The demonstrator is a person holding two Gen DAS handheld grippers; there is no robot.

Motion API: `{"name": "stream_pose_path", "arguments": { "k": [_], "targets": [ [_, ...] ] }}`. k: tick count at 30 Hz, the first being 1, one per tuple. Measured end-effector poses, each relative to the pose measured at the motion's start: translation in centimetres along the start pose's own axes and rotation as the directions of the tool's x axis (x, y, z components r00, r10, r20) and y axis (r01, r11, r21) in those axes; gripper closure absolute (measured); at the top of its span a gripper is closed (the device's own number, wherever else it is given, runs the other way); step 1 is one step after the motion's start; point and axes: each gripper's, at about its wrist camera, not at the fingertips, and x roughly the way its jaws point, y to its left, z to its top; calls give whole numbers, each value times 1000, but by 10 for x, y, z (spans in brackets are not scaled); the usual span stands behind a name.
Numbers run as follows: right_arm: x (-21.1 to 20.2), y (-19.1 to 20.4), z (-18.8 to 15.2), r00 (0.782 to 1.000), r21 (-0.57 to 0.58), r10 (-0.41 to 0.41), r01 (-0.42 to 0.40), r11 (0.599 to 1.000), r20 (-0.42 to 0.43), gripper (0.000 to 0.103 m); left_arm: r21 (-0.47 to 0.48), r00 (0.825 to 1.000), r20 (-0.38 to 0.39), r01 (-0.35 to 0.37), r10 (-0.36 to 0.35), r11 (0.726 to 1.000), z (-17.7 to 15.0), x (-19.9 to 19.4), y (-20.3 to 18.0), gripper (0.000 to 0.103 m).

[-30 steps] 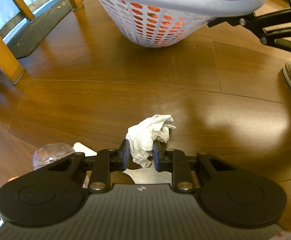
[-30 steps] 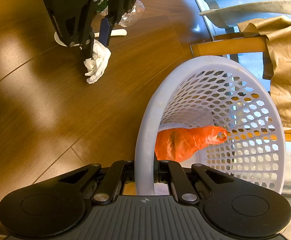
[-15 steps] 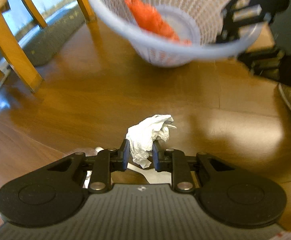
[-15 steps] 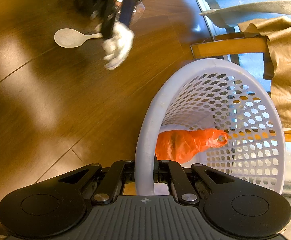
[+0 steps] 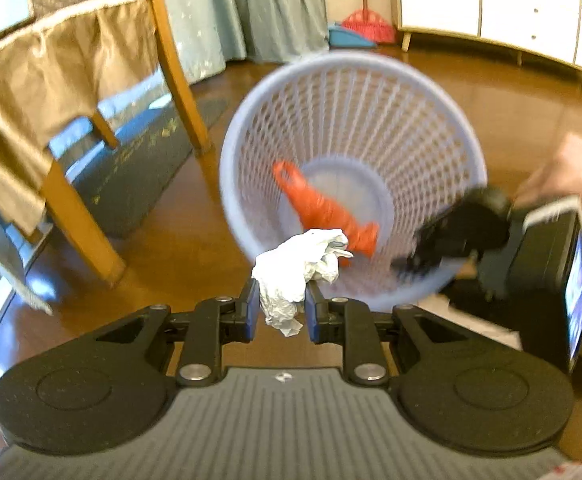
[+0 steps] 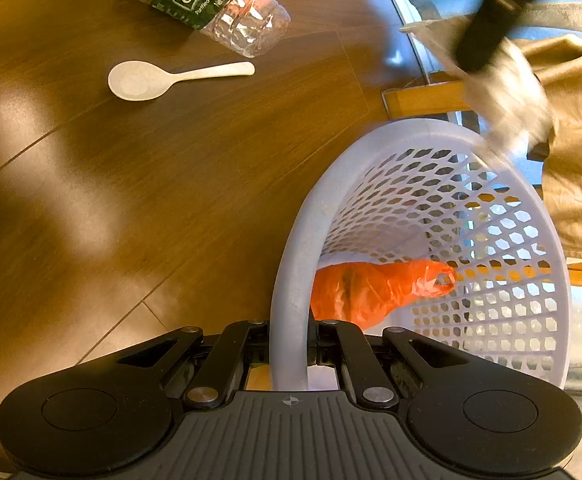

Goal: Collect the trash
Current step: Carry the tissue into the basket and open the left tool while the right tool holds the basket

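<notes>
My left gripper point(image 5: 279, 312) is shut on a crumpled white tissue point(image 5: 299, 268), held in the air above the near rim of the lilac plastic basket point(image 5: 467, 152). An orange plastic bag point(image 5: 323, 212) lies inside the basket. My right gripper point(image 6: 289, 344) is shut on the basket rim point(image 6: 291, 280) and tilts the basket, whose orange bag point(image 6: 371, 288) shows inside. The left gripper with the tissue point(image 6: 507, 96) appears blurred over the basket's far rim. A white plastic spoon point(image 6: 151, 78) and a crushed clear water bottle point(image 6: 203, 4) lie on the wooden floor.
A wooden chair point(image 5: 171, 60) draped with tan cloth point(image 5: 51, 64) stands left of the basket on a dark mat point(image 5: 139, 176). A white cabinet point(image 5: 511, 4) and red broom point(image 5: 367, 20) are at the back. A person's hand point(image 5: 571, 176) holds the right gripper.
The left gripper lifted the tissue off the floor and carried it up over the basket. The basket, held by the right gripper, stays tilted. The spoon and bottle are now uncovered.
</notes>
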Motion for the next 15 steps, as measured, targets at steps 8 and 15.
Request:
{"name": "stream_pose_path", "arguments": {
  "k": [8, 15],
  "targets": [
    [-1, 2, -1, 1000, 0, 3, -3, 1000, 4, 102, -18, 998, 55, 20, -19, 1000, 31, 22, -10, 79],
    [-2, 1, -2, 1000, 8, 4, -4, 1000, 3, 102, -36, 996, 92, 17, -14, 999, 33, 27, -9, 54]
  ]
}}
